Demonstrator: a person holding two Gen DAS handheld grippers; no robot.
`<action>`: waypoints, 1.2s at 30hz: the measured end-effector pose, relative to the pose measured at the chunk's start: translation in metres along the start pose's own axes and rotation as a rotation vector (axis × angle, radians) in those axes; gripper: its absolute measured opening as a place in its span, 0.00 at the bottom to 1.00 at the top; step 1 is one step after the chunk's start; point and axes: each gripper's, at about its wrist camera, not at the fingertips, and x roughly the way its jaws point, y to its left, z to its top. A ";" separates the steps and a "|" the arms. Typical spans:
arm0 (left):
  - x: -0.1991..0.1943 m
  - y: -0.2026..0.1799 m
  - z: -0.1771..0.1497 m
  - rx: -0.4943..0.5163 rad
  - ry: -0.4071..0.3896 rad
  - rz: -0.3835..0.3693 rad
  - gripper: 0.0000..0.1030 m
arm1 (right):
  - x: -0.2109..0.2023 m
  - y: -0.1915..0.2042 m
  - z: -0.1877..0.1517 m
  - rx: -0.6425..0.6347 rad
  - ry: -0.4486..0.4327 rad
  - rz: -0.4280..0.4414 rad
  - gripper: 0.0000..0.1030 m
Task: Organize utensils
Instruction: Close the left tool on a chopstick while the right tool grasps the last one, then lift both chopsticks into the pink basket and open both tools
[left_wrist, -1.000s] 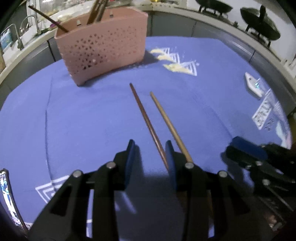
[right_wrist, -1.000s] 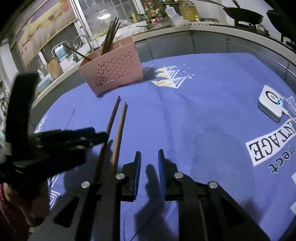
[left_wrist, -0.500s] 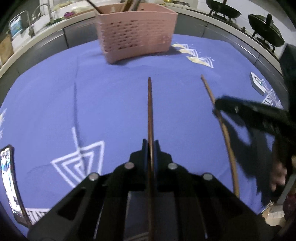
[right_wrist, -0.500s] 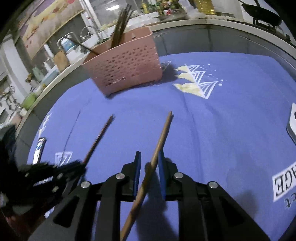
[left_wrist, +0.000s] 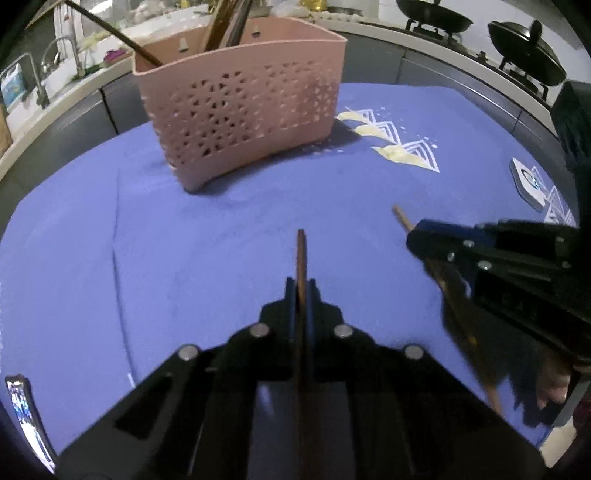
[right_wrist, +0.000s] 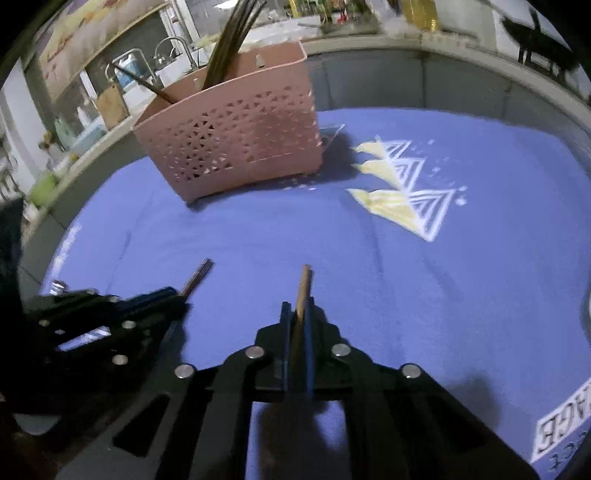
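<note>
- Chopsticks are off the blue cloth (left_wrist: 184, 258) now: left gripper (left_wrist: 301, 284) pinches the dark chopstick (left_wrist: 301, 254), right gripper (right_wrist: 297, 310) the pale chopstick (right_wrist: 303, 286).
- Pink basket (left_wrist: 243, 122) sits ahead; dropping both in looks next.

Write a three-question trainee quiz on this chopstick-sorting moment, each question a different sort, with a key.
1. True or false: the left gripper has its jaws shut on the dark chopstick.
2. Multiple choice: the pink basket stands A) on the blue cloth, B) in a sink, C) on a stove.
3. Fill in: the right gripper clamps the ____ chopstick.

Key: 1 true; 2 A; 3 light.
</note>
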 end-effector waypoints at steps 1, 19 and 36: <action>-0.004 0.002 0.002 -0.011 -0.010 -0.010 0.04 | -0.006 -0.001 0.003 0.018 -0.014 0.040 0.05; -0.179 0.032 0.043 -0.110 -0.448 -0.074 0.04 | -0.177 0.044 0.037 -0.069 -0.532 0.167 0.05; -0.235 0.045 0.115 -0.059 -0.600 -0.015 0.05 | -0.189 0.086 0.125 -0.182 -0.643 0.121 0.05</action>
